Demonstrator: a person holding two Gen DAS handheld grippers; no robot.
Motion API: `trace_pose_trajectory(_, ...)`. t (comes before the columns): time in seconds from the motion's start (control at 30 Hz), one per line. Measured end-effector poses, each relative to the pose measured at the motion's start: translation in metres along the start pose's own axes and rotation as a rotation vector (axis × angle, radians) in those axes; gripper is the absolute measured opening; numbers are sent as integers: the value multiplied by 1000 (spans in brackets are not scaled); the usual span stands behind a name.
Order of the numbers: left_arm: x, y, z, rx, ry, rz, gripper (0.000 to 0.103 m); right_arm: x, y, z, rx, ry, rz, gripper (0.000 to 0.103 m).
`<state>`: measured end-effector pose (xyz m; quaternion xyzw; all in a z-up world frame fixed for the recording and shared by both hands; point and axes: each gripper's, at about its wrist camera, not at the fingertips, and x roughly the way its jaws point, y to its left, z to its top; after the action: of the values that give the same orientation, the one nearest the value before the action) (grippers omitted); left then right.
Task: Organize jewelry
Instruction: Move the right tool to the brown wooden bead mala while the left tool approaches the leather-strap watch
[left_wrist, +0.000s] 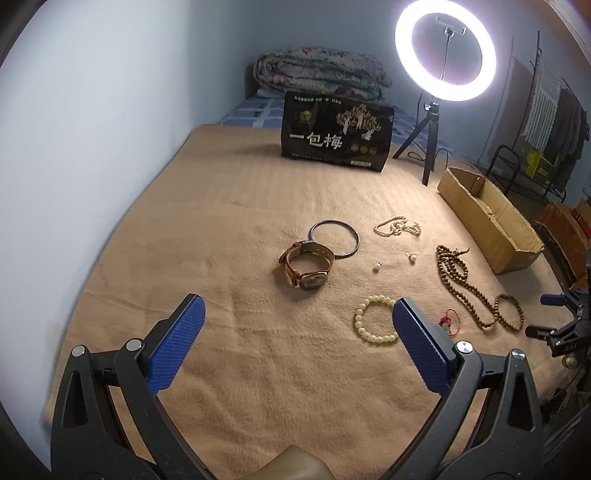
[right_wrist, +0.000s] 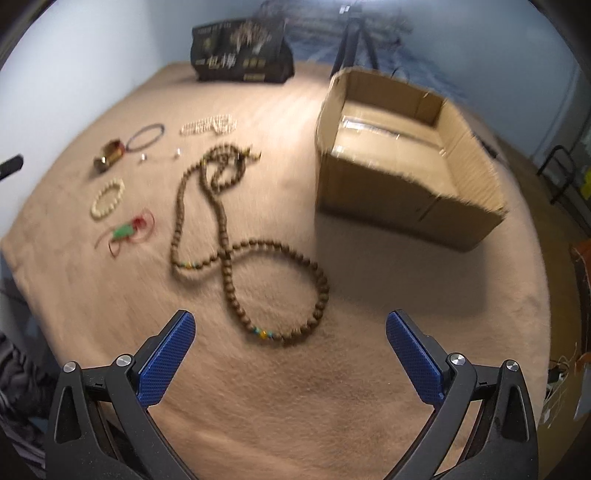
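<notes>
We find the jewelry spread on the tan blanket (left_wrist: 229, 206): a long wooden bead necklace (right_wrist: 236, 254) lies just ahead of our right gripper (right_wrist: 290, 328), with a cream bead bracelet (left_wrist: 373, 319), a watch (left_wrist: 306, 267), a metal bangle (left_wrist: 334, 239) and a pearl strand (left_wrist: 397, 226) nearer our left gripper (left_wrist: 298, 319). Both tongs are spread wide, holding nothing. We judge nothing is sorted yet; next, we would close on the necklace and carry it to the cardboard box (right_wrist: 402, 162), which looks empty. The black bag (left_wrist: 336, 134) reads "一包梅".
</notes>
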<state>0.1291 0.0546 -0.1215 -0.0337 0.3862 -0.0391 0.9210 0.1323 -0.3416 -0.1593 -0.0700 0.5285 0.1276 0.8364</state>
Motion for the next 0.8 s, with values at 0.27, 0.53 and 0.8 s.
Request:
trace_pose_trajectory(0.27,36,3,1,-4,56,-14,99,26,-10,-8,-27,106,53,87)
trace_pose_trajectory(0.53,58,7,-3,-31,92,-30,99,31,-5,6,-15,58,122,56)
trace_pose_trajectory(0.8,69,9,-6,-49,104,-33,99,43,15,28,-6,18,182,49)
